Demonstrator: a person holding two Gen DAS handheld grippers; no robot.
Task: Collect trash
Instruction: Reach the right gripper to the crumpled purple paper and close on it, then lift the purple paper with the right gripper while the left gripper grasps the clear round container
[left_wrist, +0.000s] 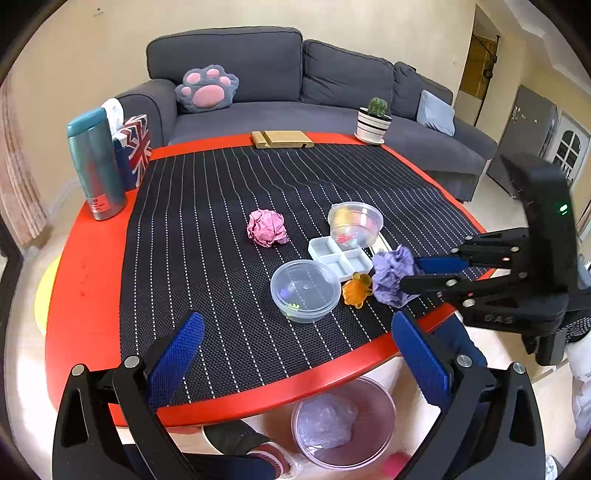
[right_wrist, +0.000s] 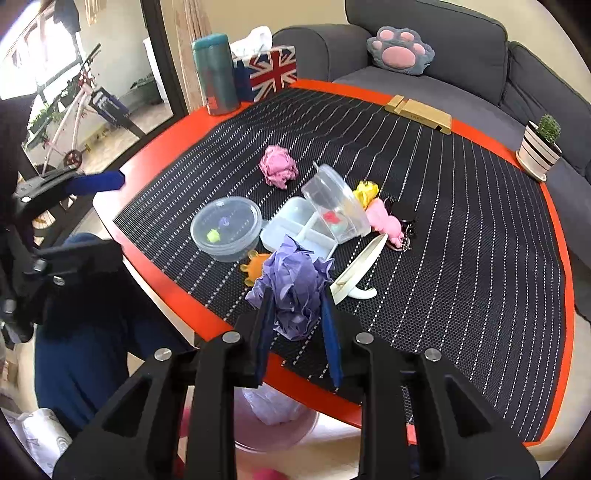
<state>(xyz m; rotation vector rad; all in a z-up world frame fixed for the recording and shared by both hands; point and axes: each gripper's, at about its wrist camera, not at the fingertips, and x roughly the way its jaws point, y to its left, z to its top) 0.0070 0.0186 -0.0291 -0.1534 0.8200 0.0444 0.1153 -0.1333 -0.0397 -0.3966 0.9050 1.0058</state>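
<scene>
The right gripper (right_wrist: 297, 317) is pinching a crumpled purple paper ball (right_wrist: 295, 291) between its blue pads, its jaws drawn in close on both sides of the wad near the table's front edge. Just beyond the ball, an orange bear-shaped toy (right_wrist: 255, 267) is sitting against its far left side, and a white shoehorn-like tool (right_wrist: 356, 271) is lying just to its right. Further ahead, a white divided tray (right_wrist: 295, 225) is standing between a lidded clear round tub (right_wrist: 226, 229) on the left and a tipped clear tub (right_wrist: 338, 205) on the right, crowding the way forward. Past them a crumpled pink paper ball (right_wrist: 279, 166) is lying alone on the striped black mat (right_wrist: 461, 240).

The left gripper (left_wrist: 295, 354) is hovering with its jaws spread wide and nothing between them, over the red table's (left_wrist: 85, 295) near edge. Below and just ahead of it, a pink translucent bin (left_wrist: 345, 421) is standing on the floor with a pale purple wad (left_wrist: 325, 421) inside. Far ahead to its left, a teal flask (left_wrist: 96, 162) and a Union Jack tissue box (left_wrist: 135, 149) are standing together; a potted cactus (left_wrist: 373, 120) is sitting at the far right edge.
</scene>
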